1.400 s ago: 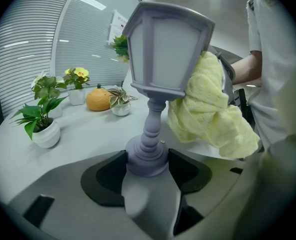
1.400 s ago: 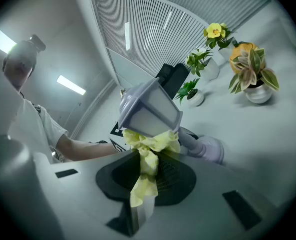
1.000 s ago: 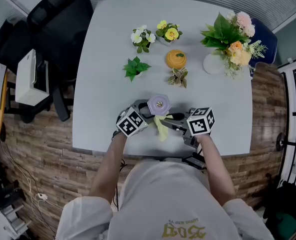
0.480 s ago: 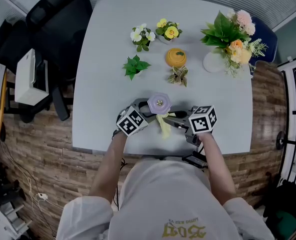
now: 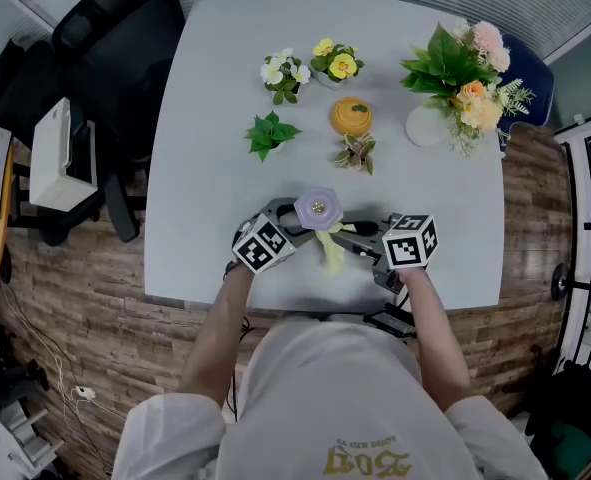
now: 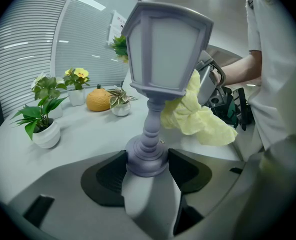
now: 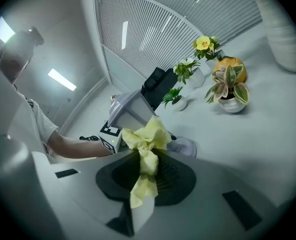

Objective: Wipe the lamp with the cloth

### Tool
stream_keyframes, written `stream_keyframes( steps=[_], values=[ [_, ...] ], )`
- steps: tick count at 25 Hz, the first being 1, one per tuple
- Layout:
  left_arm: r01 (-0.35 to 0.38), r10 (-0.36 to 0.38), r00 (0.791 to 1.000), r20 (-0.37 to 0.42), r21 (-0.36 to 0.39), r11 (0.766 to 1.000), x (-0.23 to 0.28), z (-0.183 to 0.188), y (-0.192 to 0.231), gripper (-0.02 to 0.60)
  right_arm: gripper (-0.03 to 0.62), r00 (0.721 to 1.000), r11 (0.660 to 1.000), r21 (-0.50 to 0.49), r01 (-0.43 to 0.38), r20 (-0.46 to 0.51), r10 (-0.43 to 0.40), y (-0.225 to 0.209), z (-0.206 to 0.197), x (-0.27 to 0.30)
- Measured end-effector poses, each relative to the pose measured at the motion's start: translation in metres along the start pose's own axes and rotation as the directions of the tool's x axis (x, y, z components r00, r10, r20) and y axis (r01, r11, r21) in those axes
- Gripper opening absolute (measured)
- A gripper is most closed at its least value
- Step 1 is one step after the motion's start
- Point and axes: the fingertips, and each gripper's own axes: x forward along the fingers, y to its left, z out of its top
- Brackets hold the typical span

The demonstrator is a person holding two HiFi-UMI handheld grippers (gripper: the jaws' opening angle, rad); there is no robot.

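Note:
A lilac lantern-shaped lamp [image 5: 317,208] stands upright near the table's front edge. My left gripper [image 5: 289,226] is shut on the lamp's round foot [image 6: 146,160], with the lamp head [image 6: 164,49] towering above the jaws. My right gripper [image 5: 355,238] is shut on a crumpled yellow cloth [image 5: 328,249]. The cloth [image 6: 195,116] presses against the right side of the lamp, just under the head. In the right gripper view the cloth [image 7: 145,144] bunches out of the jaws and touches the lamp [image 7: 130,106].
Behind the lamp stand small potted plants [image 5: 268,135], a yellow-flowered pot [image 5: 336,64], an orange pumpkin-shaped ornament [image 5: 351,117], a striped-leaf plant [image 5: 357,154] and a flower bouquet in a white vase [image 5: 462,80]. A black chair [image 5: 115,38] stands at the table's left.
My right gripper has drifted slightly right and back with the cloth, which has slid along the lamp's side. The left gripper and lamp have stayed put.

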Motion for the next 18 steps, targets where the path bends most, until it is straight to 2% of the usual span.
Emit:
stream_keyframes(
  steps=[6, 18],
  values=[
    [-0.004, 0.004, 1.0, -0.009, 0.003, 1.0, 0.0, -0.001, 0.001, 0.265, 0.064, 0.998, 0.999, 0.002, 0.034, 0.053, -0.034, -0.009, 0.008, -0.008],
    [-0.009, 0.009, 1.0, -0.001, 0.012, 1.0, -0.001, 0.003, 0.001, 0.265, 0.064, 0.994, 0.996, -0.025, 0.086, 0.067, -0.084, -0.016, 0.015, -0.006]
  ],
)
